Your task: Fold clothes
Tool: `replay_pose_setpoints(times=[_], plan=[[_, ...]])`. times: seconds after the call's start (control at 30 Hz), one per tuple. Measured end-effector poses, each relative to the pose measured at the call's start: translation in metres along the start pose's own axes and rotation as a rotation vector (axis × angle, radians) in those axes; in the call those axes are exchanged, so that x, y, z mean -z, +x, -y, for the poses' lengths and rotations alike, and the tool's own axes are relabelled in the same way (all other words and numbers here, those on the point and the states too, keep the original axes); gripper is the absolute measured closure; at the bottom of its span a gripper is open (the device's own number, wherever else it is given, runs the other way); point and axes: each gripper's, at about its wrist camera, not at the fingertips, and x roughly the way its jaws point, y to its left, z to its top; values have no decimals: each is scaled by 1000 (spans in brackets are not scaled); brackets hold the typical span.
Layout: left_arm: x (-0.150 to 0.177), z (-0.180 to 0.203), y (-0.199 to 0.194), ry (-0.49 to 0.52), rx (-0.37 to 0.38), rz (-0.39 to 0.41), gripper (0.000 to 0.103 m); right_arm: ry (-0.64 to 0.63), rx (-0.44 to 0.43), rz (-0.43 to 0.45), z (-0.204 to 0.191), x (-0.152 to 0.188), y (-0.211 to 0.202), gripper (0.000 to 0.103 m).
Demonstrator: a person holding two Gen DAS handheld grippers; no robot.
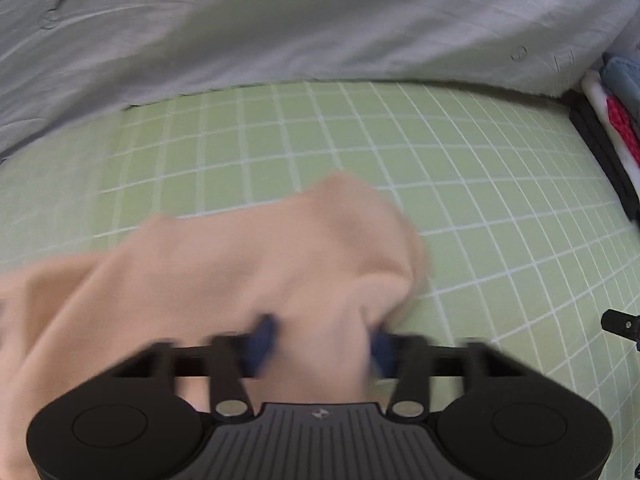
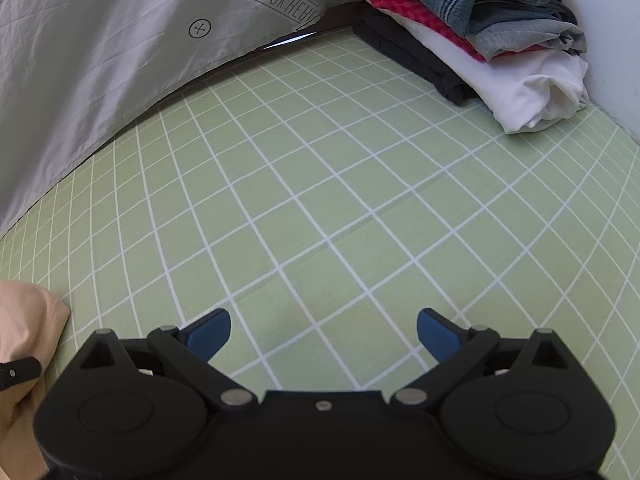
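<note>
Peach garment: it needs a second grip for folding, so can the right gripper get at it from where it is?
Probably yes: the right gripper is open and empty, and only bare green checked sheet separates it from the peach garment.

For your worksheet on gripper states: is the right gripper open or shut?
Open. The right gripper has its blue fingers spread wide apart over the green checked sheet, holding nothing.

Bunched peach garment [image 1: 224,272] on green sheet
</note>
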Motion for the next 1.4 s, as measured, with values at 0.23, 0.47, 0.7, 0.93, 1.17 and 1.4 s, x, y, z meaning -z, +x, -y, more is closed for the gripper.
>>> replay_pose_setpoints(times=[0.23, 0.47, 0.7, 0.93, 1.17, 1.4], plan=[[27, -87, -83, -339, 157, 161, 89, -48, -44, 42, -17, 6, -26, 2], [104, -173, -128, -626, 1, 218, 90, -139, -126, 55, -60, 29, -49, 2], [153, -215, -113, -754, 57, 150, 90, -246, -302, 14, -134, 68, -54, 14], [152, -227, -105, -631, 132, 101, 90, -381, -457, -11, -209, 104, -45, 46], [153, -241, -93, -599, 186, 58, 88, -476, -483, 12, -253, 121, -29, 56], [151, -231, -98, -536, 124, 84, 65, -581, -459, 111, -254, 122, -33, 100]])
